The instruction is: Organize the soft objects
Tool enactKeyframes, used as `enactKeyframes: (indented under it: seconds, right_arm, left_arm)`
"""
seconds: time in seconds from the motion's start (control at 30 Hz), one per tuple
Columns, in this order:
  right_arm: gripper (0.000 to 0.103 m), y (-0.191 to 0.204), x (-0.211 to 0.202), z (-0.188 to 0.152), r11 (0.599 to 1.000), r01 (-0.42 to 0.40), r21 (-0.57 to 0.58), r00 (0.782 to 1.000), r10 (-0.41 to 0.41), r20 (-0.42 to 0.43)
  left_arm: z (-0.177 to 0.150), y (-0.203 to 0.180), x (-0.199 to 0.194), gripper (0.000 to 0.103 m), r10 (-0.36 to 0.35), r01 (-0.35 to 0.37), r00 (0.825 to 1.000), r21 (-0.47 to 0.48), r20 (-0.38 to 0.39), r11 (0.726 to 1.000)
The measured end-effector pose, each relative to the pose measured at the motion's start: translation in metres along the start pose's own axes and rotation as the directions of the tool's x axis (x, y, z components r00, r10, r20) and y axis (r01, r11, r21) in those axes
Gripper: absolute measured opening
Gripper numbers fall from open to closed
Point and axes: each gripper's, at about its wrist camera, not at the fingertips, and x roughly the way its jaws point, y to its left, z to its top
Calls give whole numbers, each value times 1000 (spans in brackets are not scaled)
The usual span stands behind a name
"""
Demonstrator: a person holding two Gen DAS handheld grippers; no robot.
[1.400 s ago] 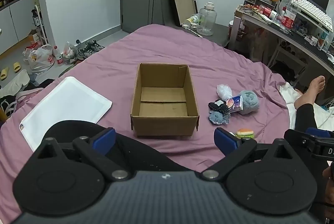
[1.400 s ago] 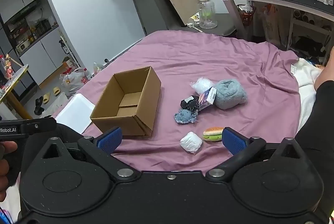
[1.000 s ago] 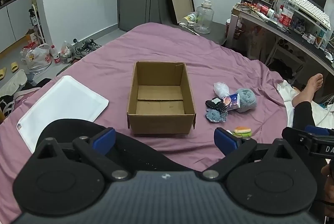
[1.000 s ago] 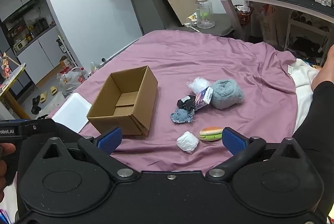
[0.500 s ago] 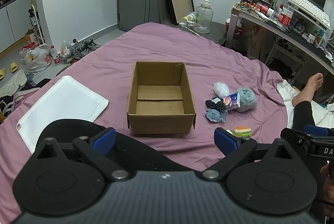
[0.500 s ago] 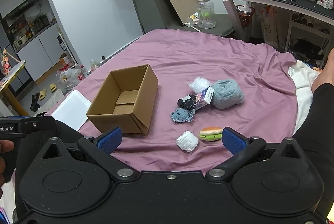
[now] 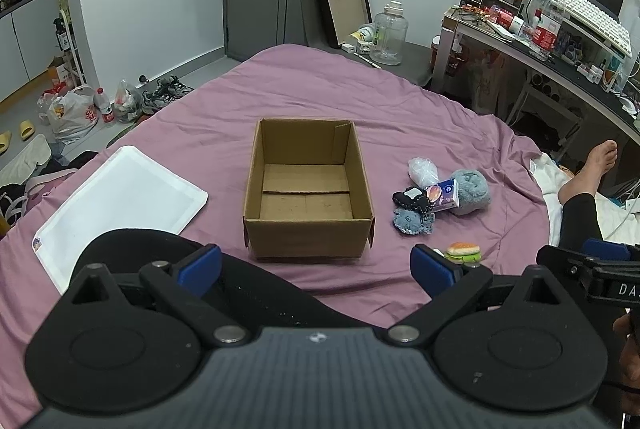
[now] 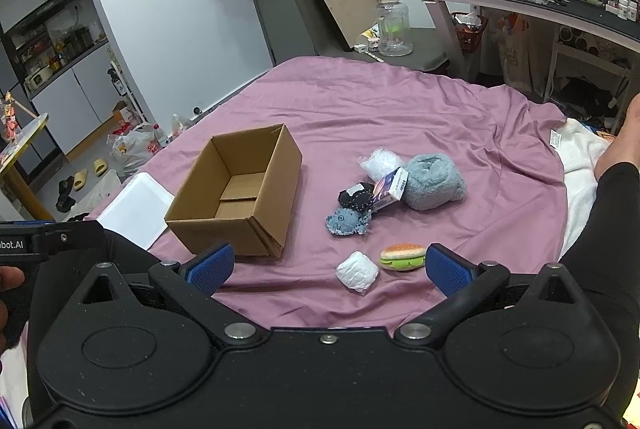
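Note:
An empty cardboard box [image 7: 308, 185] [image 8: 240, 193] stands open on the purple bedspread [image 7: 400, 109]. To its right lies a cluster: a grey-blue fluffy toy [image 7: 472, 189] [image 8: 432, 181], a small tissue pack [image 7: 442, 195] [image 8: 390, 189], a black sock bundle [image 8: 356, 197], a blue plush [image 7: 412, 221] [image 8: 348, 221] and a clear plastic bag [image 8: 380, 163]. Nearer me sit a burger toy [image 7: 463, 250] [image 8: 402, 256] and a white wad [image 8: 357, 271]. My left gripper [image 7: 316, 265] hangs open before the box. My right gripper [image 8: 328, 265] is open just short of the white wad.
A white foam tray [image 7: 116, 197] lies left of the box. A person's black-clad leg and bare foot [image 7: 600, 157] rest at the bed's right edge. A cluttered desk [image 7: 560, 41] stands beyond it, and bags and shoes [image 7: 80, 113] litter the floor on the left.
Both grippers drifted slightly, so the box and toys shifted a little in view. Nothing on the bed was touched, and both grippers stayed open.

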Motion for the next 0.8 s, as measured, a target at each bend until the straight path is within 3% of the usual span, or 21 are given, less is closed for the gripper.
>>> enactKeyframes:
  seconds: [0.8]
  right_arm:
    - [103,4,-1,-1,1000,2,-18,1000,-2,2]
  left_arm:
    - [0,2,-1,100,0,0,1000,-3,-5,1000]
